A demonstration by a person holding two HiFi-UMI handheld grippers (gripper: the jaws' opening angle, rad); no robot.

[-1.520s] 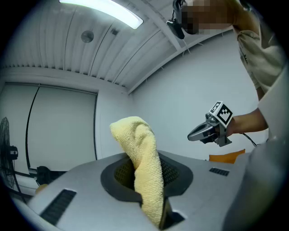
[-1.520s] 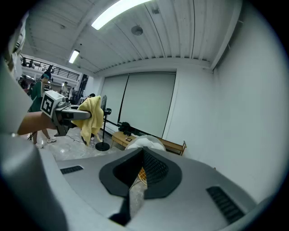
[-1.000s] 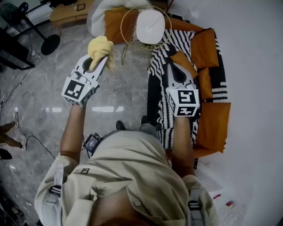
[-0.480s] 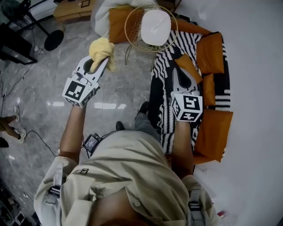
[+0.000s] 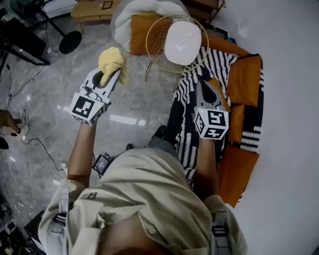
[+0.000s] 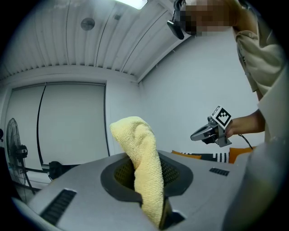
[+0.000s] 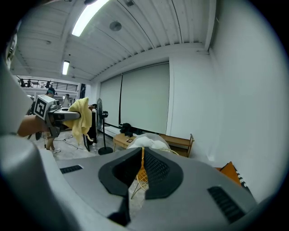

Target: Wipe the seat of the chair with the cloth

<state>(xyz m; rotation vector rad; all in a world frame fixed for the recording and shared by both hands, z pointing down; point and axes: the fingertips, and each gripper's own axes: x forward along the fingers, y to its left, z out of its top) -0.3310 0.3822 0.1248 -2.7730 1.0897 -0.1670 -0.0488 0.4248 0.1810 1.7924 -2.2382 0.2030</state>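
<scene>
A gold wire chair with a round white seat (image 5: 183, 42) stands at the top middle of the head view. My left gripper (image 5: 113, 73) is raised over the marble floor, left of the chair, and is shut on a yellow cloth (image 5: 111, 59). In the left gripper view the cloth (image 6: 141, 167) rises in a fold out of the clamped jaws. My right gripper (image 5: 201, 85) hovers just below the chair, over a striped rug, shut with nothing in it. Through its jaws in the right gripper view I see the chair's wire (image 7: 141, 173).
A black-and-white striped rug (image 5: 185, 134) with orange cushions (image 5: 245, 73) lies along the white wall at right. Behind the chair are a white beanbag (image 5: 128, 17), a wooden bench (image 5: 92, 9) and a fan base (image 5: 70, 42). Another person's foot (image 5: 20, 130) and cables are at far left.
The chair and rug have shifted lower and to the right in the head view as I step closer. Both grippers keep their poses, the left still clamping the cloth.
</scene>
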